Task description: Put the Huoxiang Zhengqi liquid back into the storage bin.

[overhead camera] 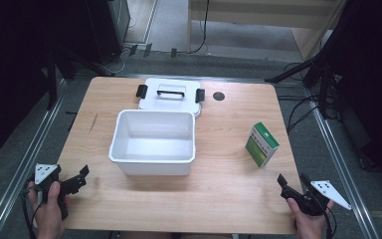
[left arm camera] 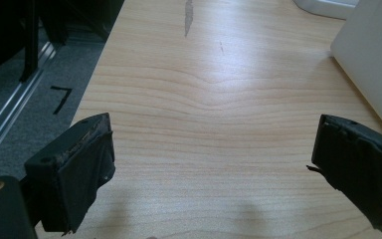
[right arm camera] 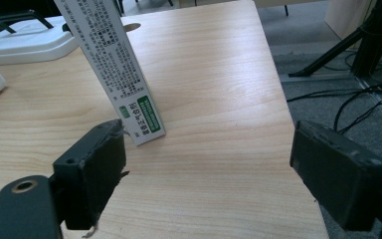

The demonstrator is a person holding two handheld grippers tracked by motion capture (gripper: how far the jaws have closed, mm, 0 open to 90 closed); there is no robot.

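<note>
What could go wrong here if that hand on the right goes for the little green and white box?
The tall, narrow green and white cardboard box stands upright, so the open right gripper could knock it over. It also stands near the wooden table's right edge and might slide off. The open white plastic bin looks light and could shift if bumped.

I see a light wood bench (overhead camera: 229, 199) with rounded corners; an open white bin (overhead camera: 152, 142) sits on it left of centre; its white lid (overhead camera: 169, 97), with a black handle and two black latches, lies flat just behind the bin at the far edge; I cannot tell whether they touch; a small dark round hole (overhead camera: 219, 96) marks the bench right of the lid; a green-and-white carton (overhead camera: 262, 144) stands upright toward the right side, well apart from the bin; a dark streak (left arm camera: 188, 15) mars the left part of the wood.
</note>
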